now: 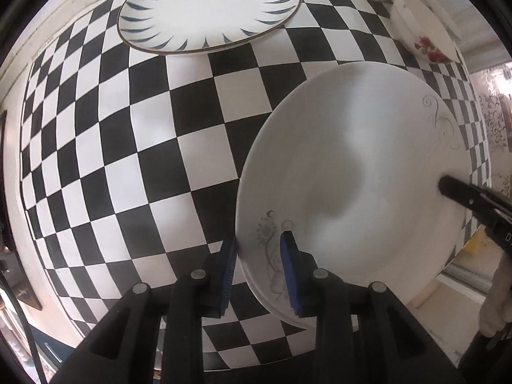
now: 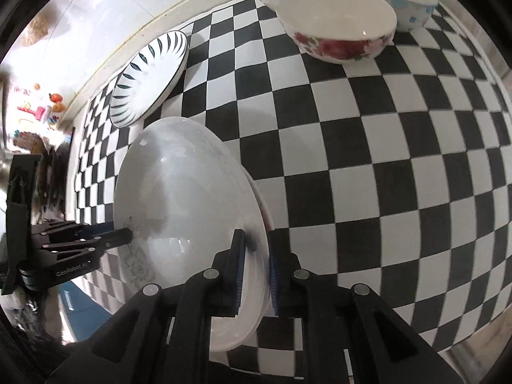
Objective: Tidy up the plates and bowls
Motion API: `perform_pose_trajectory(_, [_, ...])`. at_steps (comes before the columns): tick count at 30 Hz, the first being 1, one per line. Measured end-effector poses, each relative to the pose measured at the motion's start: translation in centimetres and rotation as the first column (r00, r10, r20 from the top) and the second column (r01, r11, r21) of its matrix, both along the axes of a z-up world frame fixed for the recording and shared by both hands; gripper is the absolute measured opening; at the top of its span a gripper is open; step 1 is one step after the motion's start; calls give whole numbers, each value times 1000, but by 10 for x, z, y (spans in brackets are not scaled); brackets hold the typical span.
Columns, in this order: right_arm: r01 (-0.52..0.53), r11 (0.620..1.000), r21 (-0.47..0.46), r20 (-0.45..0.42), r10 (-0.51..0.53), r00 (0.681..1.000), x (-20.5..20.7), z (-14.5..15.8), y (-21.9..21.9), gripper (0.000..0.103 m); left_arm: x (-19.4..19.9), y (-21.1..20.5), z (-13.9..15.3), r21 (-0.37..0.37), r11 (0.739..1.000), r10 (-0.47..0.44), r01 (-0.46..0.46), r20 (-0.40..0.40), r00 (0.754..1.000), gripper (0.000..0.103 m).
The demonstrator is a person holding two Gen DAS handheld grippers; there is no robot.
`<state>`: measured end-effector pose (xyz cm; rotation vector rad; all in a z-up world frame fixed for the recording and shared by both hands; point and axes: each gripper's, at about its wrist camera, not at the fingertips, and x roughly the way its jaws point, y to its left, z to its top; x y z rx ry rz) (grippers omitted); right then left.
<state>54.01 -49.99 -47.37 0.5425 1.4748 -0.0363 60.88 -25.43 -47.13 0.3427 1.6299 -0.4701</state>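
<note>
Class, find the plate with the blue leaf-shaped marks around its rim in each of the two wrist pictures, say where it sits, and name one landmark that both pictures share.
Left wrist view: the blue-leaf plate lies at top centre, on the checkered cloth.
Right wrist view: the same plate sits upper left, near the cloth's far edge.
Shared landmark: the red-flowered bowl, upper right in the left wrist view, top centre-right in the right.

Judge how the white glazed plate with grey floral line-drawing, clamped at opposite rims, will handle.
The white plate probably stays rigid; it spans both grippers unbent. Its glossy glaze suggests slipping in the left gripper and right gripper. Being ceramic-looking, it would likely chip if dropped.
</note>
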Motion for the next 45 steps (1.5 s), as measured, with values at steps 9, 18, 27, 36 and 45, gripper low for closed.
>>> perform_pose_trajectory(9, [-17,1000,-19,-26,16,1000,1,-5,1,16,6,-5,3,14,1000,17,-17,-14,1000,25])
perform_pose_trajectory(18, [7,1000,11,-64,-7,998,-2,-14,-1,16,13,2,6,14,999,33,-32,-21,999,25])
perform_pose_trajectory(27, [28,999,21,-42,-27,999,3,2,-11,16,9,13,33,-17,997,72,-72,-2,997,25])
perform_pose_trajectory(36, [2,999,37,84,-5,996,45,50,-15,16,42,21,90,-73,987,152,-143,134,979,25])
perform_pose_trajectory(45, [-50,998,28,144,46,988,108,68,-1,16,84,25,99,-75,974,223,-212,204,953,25])
